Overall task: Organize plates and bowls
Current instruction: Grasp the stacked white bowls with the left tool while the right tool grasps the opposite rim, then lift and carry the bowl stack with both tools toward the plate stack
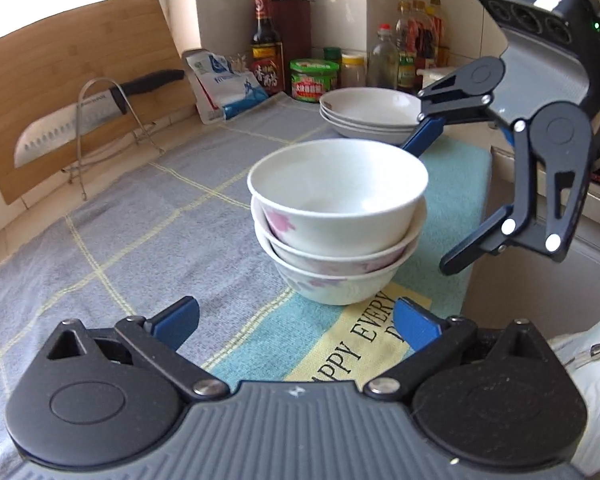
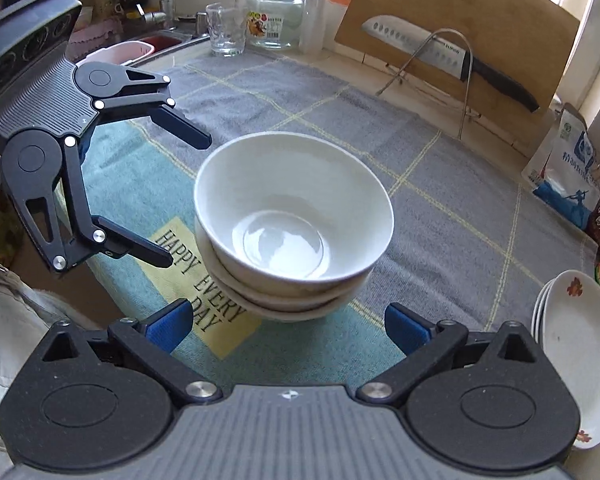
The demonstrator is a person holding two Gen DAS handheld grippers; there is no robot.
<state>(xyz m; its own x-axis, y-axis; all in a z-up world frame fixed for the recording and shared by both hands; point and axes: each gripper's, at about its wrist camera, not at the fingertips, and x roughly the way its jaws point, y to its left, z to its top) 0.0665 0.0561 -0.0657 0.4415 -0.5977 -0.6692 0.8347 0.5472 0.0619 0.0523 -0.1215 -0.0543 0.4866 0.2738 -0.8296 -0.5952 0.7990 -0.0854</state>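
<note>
On the towel-covered surface [image 1: 148,216], stacked bowls between two spread tools.
Three nested bowls [image 1: 337,216] stand upright mid-towel, stacked plates [image 1: 370,114] well behind. Left tool [image 1: 296,322] and right tool [image 2: 288,326] both gape empty, facing the stack from opposite sides, about equally near.

free: towel [image 2: 440,216] bare around bowl stack [image 2: 294,224] | blocked: plates [image 1: 370,114] behind stack; knife rack [image 1: 100,128], bottles [image 1: 266,40] along wall
</note>
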